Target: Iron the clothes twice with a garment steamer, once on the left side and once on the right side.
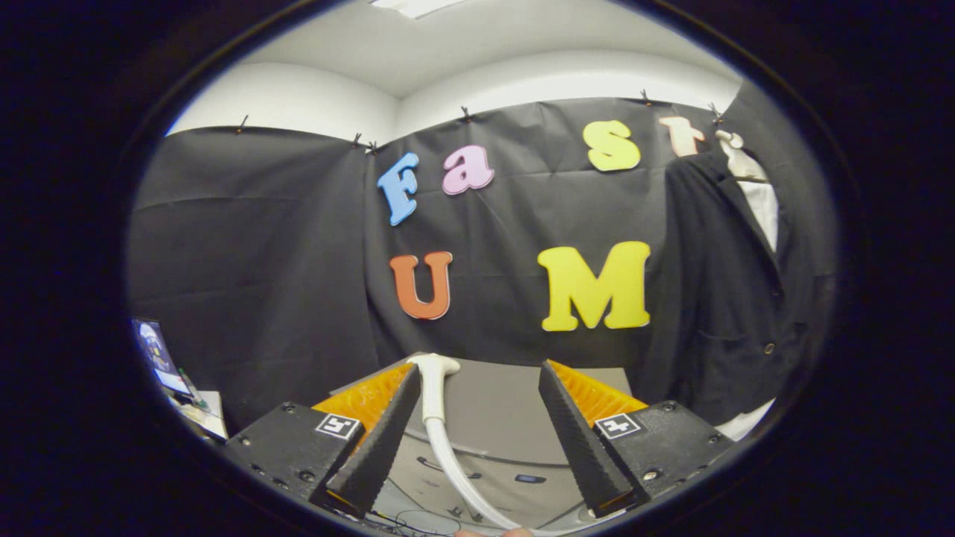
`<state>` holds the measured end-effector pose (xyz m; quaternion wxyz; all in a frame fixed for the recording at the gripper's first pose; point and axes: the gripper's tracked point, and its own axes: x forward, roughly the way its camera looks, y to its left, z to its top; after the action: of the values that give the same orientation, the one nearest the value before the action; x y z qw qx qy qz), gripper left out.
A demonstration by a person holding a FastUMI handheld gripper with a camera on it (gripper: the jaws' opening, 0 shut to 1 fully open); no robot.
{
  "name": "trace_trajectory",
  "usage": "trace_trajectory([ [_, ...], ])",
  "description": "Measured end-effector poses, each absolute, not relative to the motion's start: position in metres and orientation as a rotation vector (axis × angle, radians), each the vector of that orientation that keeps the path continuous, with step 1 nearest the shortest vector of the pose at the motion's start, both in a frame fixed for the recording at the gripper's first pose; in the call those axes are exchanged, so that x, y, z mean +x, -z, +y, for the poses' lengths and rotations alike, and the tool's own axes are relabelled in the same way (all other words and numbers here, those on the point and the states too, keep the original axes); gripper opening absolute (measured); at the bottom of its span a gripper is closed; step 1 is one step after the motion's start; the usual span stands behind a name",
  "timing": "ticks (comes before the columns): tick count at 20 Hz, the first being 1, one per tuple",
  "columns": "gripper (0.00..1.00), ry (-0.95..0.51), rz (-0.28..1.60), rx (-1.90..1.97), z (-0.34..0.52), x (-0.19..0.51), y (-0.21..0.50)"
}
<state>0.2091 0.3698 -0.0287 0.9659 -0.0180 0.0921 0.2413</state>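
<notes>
White and upright between my gripper's (477,440) wide-spread fingers, the steamer head (433,388) stood ungrasped on its grey base (492,418), so I judged pickup came first, the dark jacket (716,298) hanging beyond to the right, untouched by steam.
</notes>
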Motion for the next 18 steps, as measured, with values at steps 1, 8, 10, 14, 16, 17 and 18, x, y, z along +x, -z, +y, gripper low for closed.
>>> trace_trajectory([
  [1,0.99,-0.519,0.212,-0.046,0.384,0.226,0.035],
  [8,0.99,-0.672,0.495,-0.071,0.452,0.283,0.101],
  [10,0.99,-0.691,0.576,-0.074,0.462,0.294,0.114],
  [14,0.99,-0.718,0.727,-0.099,0.483,0.31,0.143],
  [16,0.97,-0.697,0.786,-0.119,0.492,0.32,0.159],
  [17,0.96,-0.69,0.815,-0.135,0.494,0.323,0.167],
  [18,0.95,-0.684,0.838,-0.149,0.498,0.327,0.173],
])
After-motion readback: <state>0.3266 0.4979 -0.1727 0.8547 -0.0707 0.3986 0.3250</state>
